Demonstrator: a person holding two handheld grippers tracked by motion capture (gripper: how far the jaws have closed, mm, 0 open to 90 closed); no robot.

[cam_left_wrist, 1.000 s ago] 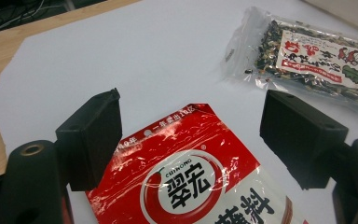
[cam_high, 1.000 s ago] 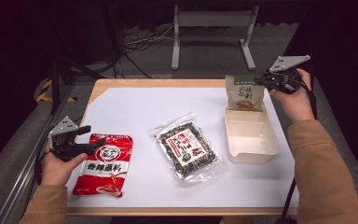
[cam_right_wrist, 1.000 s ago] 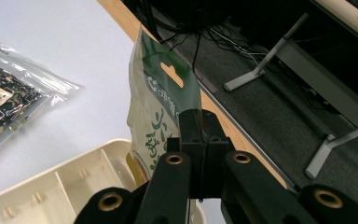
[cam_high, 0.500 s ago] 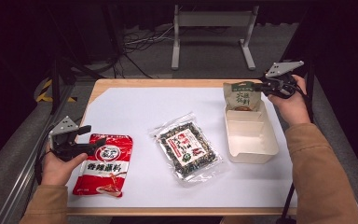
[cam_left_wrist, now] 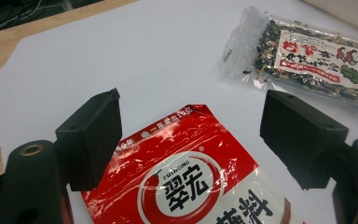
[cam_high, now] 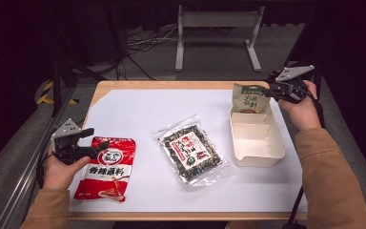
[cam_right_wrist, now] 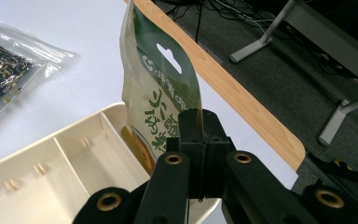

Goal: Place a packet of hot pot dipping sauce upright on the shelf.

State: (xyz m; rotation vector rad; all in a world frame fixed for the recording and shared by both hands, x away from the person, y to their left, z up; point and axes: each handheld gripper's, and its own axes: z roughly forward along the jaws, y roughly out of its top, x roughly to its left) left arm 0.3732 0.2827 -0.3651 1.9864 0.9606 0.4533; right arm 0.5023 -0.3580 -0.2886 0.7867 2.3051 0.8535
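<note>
Your left gripper (cam_high: 93, 139): near left of the table (cam_high: 124, 87), jaws spread wide, poised at the far edge of the red packet, gripping nothing
Red packet (cam_high: 106, 167): flat on the white sheet (cam_high: 143, 112), near left, just beside your left hand (cam_high: 62, 169)
Clear packet (cam_high: 190, 153): dark contents, red-and-white label, flat at the middle of the sheet, apart from both neighbours
Cream tray (cam_high: 262, 160): right of the clear packet, divided into compartments
Green pouch (cam_high: 249, 98): upright over the tray's far end
Your right gripper (cam_high: 269, 92): far right, jaws pressed together, pinching the pouch's right edge
</note>
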